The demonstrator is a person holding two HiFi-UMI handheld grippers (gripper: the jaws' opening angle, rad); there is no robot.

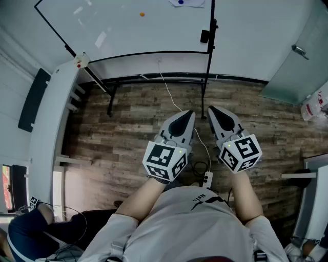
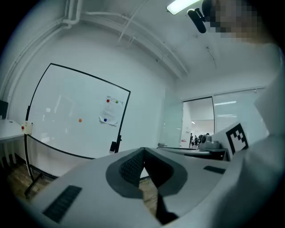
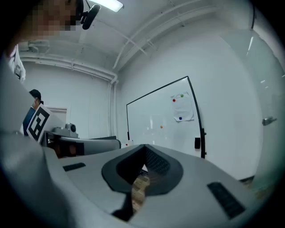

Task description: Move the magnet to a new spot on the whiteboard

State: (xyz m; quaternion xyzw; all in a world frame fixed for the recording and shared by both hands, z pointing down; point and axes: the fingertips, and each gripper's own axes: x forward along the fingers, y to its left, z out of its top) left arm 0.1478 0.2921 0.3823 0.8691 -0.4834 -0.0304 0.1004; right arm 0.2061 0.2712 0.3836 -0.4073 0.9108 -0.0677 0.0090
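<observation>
Left gripper [image 1: 188, 113] and right gripper [image 1: 212, 110] are both closed and empty, well short of the whiteboard [image 1: 128, 30]. Left of its pinned paper [image 2: 110, 113], mid-board, sits the orange magnet [image 1: 142, 15]. If I arrive with the jaws closed, I risk knocking it off.

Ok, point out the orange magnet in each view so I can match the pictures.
Head view: the orange magnet is near the top edge, on the whiteboard.
Left gripper view: the magnet is left of centre, mid-board.
Right gripper view: the magnet is a small dot just right of centre.
Shared landmark: the paper sheet pinned to the board, to the magnet's right in every view.
</observation>
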